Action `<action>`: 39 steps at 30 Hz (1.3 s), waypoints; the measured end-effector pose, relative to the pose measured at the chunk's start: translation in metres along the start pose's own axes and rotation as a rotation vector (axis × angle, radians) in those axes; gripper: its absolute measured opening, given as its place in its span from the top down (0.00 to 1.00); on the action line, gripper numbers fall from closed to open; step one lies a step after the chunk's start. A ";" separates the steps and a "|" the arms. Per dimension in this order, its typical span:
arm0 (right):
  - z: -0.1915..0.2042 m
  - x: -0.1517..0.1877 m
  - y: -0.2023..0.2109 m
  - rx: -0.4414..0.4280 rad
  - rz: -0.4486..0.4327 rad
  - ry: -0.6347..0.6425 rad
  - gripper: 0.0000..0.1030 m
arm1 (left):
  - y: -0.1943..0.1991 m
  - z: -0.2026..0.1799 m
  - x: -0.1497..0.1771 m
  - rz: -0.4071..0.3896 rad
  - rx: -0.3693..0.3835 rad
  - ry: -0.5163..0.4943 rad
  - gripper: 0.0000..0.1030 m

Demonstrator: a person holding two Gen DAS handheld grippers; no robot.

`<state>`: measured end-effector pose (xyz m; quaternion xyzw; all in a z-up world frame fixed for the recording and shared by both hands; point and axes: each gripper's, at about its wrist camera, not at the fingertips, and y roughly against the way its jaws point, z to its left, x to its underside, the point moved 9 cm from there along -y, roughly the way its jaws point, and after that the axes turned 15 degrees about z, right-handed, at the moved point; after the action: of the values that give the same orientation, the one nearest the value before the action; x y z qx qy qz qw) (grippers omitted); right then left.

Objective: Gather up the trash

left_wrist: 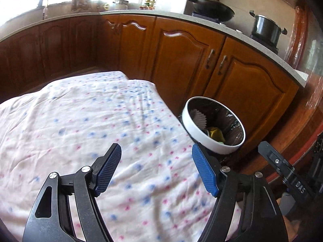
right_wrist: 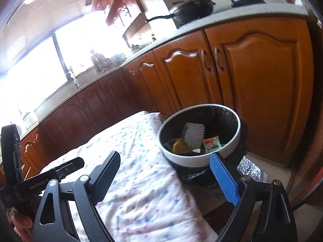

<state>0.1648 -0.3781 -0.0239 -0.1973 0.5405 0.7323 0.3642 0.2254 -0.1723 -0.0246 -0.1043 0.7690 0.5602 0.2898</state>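
A round white-rimmed trash bin (left_wrist: 203, 141) with a black liner stands beside the table's right edge; it also shows in the right wrist view (right_wrist: 193, 159). Inside lie a white foam sleeve (right_wrist: 192, 134), a yellow scrap (right_wrist: 180, 146) and a green-and-red wrapper (right_wrist: 212, 144). My left gripper (left_wrist: 156, 153) is open and empty above the table, left of the bin. My right gripper (right_wrist: 165, 160) is open and empty, just in front of the bin. No loose trash shows on the table.
The table is covered by a white cloth with blue and pink dots (left_wrist: 90, 125). Brown wooden cabinets (left_wrist: 181, 60) run behind, under a counter with a wok (left_wrist: 212, 8) and a pot (left_wrist: 266, 28). The other gripper's body (right_wrist: 30, 185) shows at left.
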 end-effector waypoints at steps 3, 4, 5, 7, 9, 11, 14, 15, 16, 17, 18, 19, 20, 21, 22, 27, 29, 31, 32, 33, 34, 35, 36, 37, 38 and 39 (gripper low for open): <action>0.015 -0.006 0.016 0.002 -0.030 0.037 0.09 | 0.013 0.004 0.002 -0.027 0.001 0.005 0.28; 0.020 -0.009 0.024 0.001 -0.047 0.050 0.07 | 0.019 0.006 0.002 -0.038 0.000 0.007 0.28; 0.025 -0.013 0.031 0.006 -0.065 0.063 0.02 | 0.025 0.006 0.002 -0.051 0.003 0.007 0.28; 0.037 -0.022 0.049 0.014 -0.115 0.096 0.00 | 0.040 0.009 0.002 -0.085 0.001 0.008 0.25; 0.049 -0.027 0.065 0.026 -0.170 0.138 0.00 | 0.053 0.012 0.000 -0.122 -0.004 0.005 0.21; 0.059 -0.031 0.077 0.053 -0.228 0.182 0.00 | 0.067 0.014 -0.001 -0.170 -0.020 0.004 0.12; 0.066 -0.024 0.075 0.104 -0.268 0.229 0.00 | 0.082 0.023 0.001 -0.248 -0.072 0.011 0.00; 0.066 -0.021 0.072 0.113 -0.269 0.237 0.00 | 0.083 0.025 0.003 -0.261 -0.085 0.017 0.00; 0.065 -0.017 0.065 0.123 -0.266 0.240 0.00 | 0.083 0.029 0.005 -0.270 -0.100 0.021 0.00; 0.063 -0.012 0.059 0.128 -0.258 0.236 0.00 | 0.081 0.033 0.010 -0.274 -0.116 0.026 0.00; 0.060 -0.008 0.053 0.126 -0.249 0.226 0.00 | 0.079 0.036 0.013 -0.276 -0.127 0.028 0.00; 0.057 -0.003 0.048 0.114 -0.237 0.210 0.00 | 0.076 0.039 0.016 -0.277 -0.140 0.029 0.00; 0.055 0.000 0.043 0.099 -0.230 0.196 0.00 | 0.074 0.043 0.020 -0.276 -0.155 0.029 0.00; 0.053 0.004 0.041 0.091 -0.228 0.186 0.00 | 0.072 0.046 0.023 -0.275 -0.166 0.029 0.00; 0.051 0.009 0.038 0.085 -0.230 0.180 0.00 | 0.069 0.050 0.027 -0.272 -0.177 0.028 0.00; 0.050 0.023 0.027 0.086 -0.222 0.188 0.00 | 0.065 0.060 0.045 -0.285 -0.215 0.031 0.00; 0.052 0.025 0.024 0.084 -0.206 0.191 0.00 | 0.063 0.061 0.051 -0.278 -0.230 0.029 0.00; 0.054 0.027 0.023 0.081 -0.201 0.197 0.00 | 0.062 0.063 0.053 -0.272 -0.242 0.029 0.00; 0.055 0.027 0.023 0.080 -0.199 0.200 0.00 | 0.062 0.064 0.054 -0.269 -0.251 0.031 0.00; 0.055 0.028 0.022 0.082 -0.195 0.202 0.00 | 0.062 0.064 0.055 -0.267 -0.256 0.031 0.00; 0.055 0.028 0.022 0.084 -0.191 0.202 0.00 | 0.061 0.066 0.056 -0.263 -0.268 0.035 0.00; 0.055 0.028 0.021 0.082 -0.187 0.203 0.00 | 0.061 0.066 0.057 -0.261 -0.279 0.039 0.00; 0.055 0.029 0.021 0.078 -0.187 0.202 0.00 | 0.061 0.067 0.058 -0.260 -0.282 0.040 0.00; 0.055 0.029 0.022 0.077 -0.187 0.200 0.00 | 0.061 0.068 0.060 -0.260 -0.286 0.044 0.00; 0.054 0.030 0.021 0.075 -0.185 0.199 0.00 | 0.061 0.068 0.060 -0.262 -0.288 0.048 0.00; 0.054 0.030 0.020 0.074 -0.182 0.197 0.00 | 0.061 0.069 0.060 -0.262 -0.292 0.050 0.00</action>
<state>0.1354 -0.3212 -0.0133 -0.3028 0.5802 0.6528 0.3814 0.1698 -0.0779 -0.0233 -0.2583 0.6665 0.6204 0.3229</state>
